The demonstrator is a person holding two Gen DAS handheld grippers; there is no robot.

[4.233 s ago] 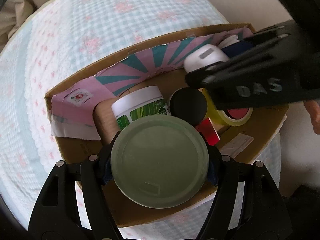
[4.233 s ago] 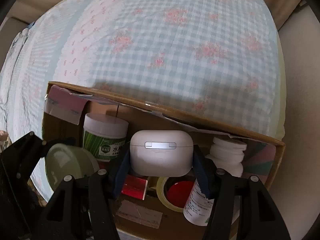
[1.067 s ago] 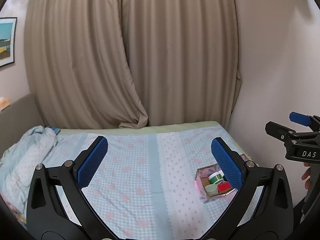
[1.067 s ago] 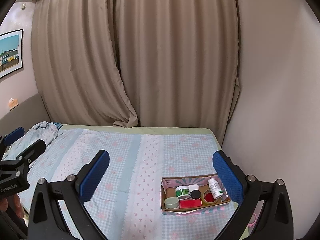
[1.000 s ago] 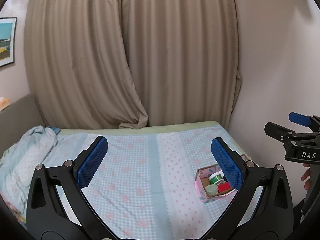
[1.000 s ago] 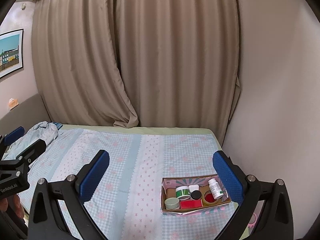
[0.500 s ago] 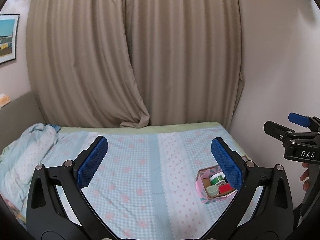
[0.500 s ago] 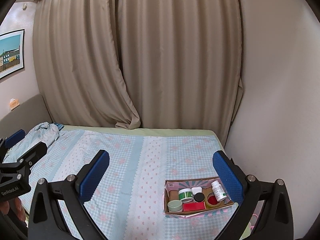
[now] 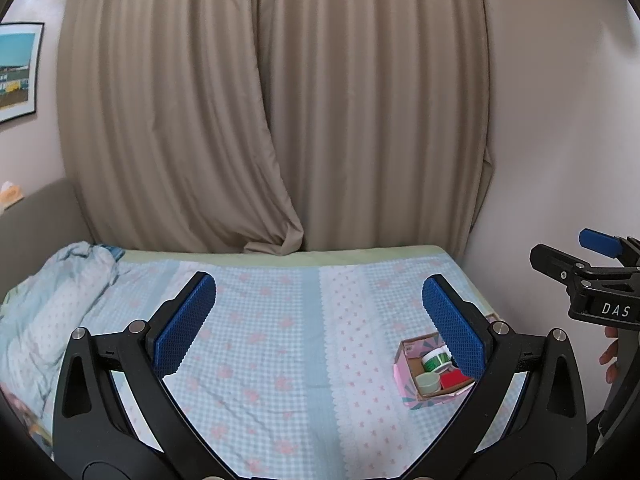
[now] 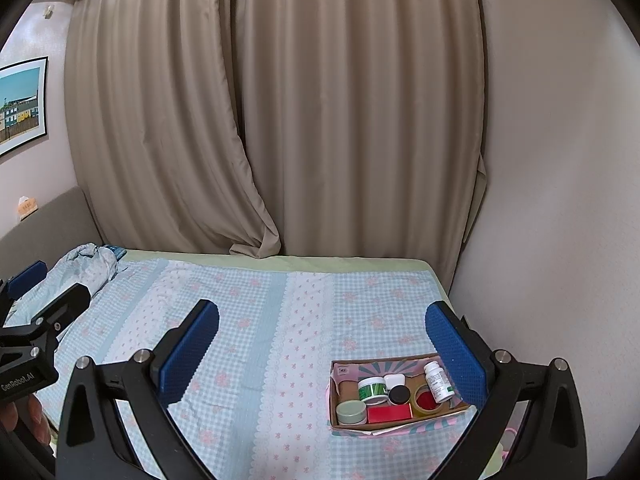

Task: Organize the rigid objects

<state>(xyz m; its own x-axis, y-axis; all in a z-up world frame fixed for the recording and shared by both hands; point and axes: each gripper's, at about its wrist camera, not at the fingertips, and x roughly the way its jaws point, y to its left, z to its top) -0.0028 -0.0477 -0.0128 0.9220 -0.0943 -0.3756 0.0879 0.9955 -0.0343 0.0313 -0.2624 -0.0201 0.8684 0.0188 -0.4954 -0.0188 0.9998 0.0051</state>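
From the left wrist view, we hold our left gripper (image 9: 319,322) raised high and well back from the bed, its blue-padded fingers (image 9: 185,324) spread wide with nothing between them. Past the right-hand finger sits the shallow cardboard box with the pink patterned lining (image 9: 404,376), resting near the right edge of the blue-and-white checked bedspread (image 9: 272,344). Inside it we make out a green-labelled white jar (image 9: 436,360), a pale green round tin (image 9: 426,382) and a flat red box (image 9: 454,379). At the far right edge, our right gripper (image 9: 588,276) juts in, level with us.

Over to the right wrist view: our right gripper (image 10: 322,340) also hovers high, jaws fully apart and gripping nothing. The box (image 10: 333,400) lies low right, holding the jar (image 10: 372,389), the tin (image 10: 351,412), the red box (image 10: 389,414), a black-lidded pot (image 10: 399,394), a white earbud case (image 10: 395,380), a white pill bottle (image 10: 437,380) and a yellowish tape roll (image 10: 426,400). Our left gripper (image 10: 32,320) shows at the left edge.
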